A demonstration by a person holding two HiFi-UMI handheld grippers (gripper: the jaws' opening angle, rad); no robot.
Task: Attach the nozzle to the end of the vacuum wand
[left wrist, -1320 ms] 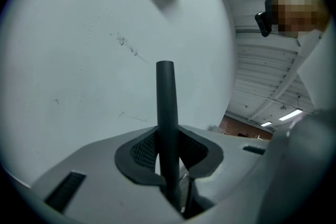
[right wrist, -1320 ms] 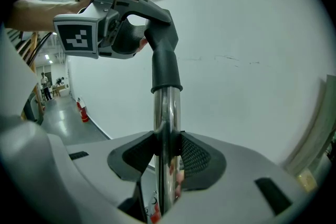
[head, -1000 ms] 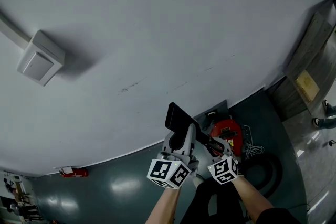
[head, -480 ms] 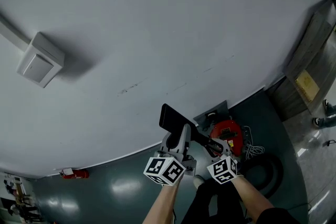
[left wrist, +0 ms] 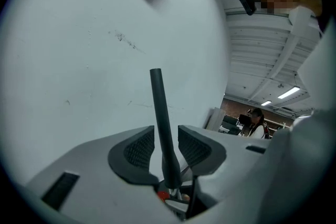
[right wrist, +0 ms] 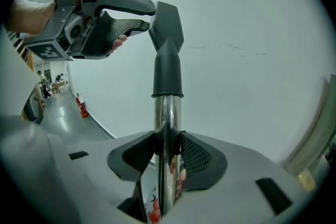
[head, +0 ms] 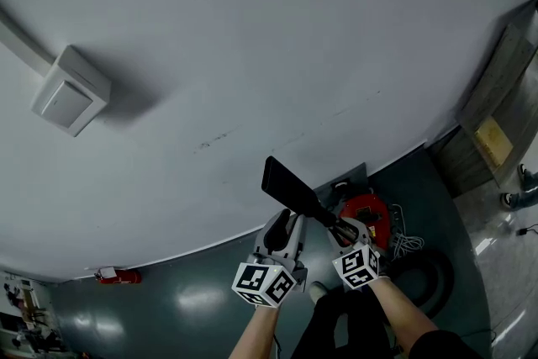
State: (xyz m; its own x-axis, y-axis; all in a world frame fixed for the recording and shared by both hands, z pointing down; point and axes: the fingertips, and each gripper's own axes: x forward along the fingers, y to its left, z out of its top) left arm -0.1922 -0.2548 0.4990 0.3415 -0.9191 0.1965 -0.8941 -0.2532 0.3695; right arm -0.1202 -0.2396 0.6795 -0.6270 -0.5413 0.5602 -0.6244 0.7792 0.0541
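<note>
The nozzle [right wrist: 167, 34] is matt black. The vacuum wand [right wrist: 166, 134] is mirror-bright chrome, with a reddish glint low down between the right gripper's pads [right wrist: 197, 157]. The left gripper [left wrist: 167, 147] and right gripper [right wrist: 167, 152] are light grey, their pads black with a fine cross-hatched texture. Each carries a white cube [head: 266, 282] printed with black square markers. Just beyond the right gripper is a red vacuum body [head: 367, 213]. Ahead of both grippers the wall [head: 252, 29] is pale grey-white with faint dark scuffs. The floor [head: 185, 298] below them is glossy dark green.
</note>
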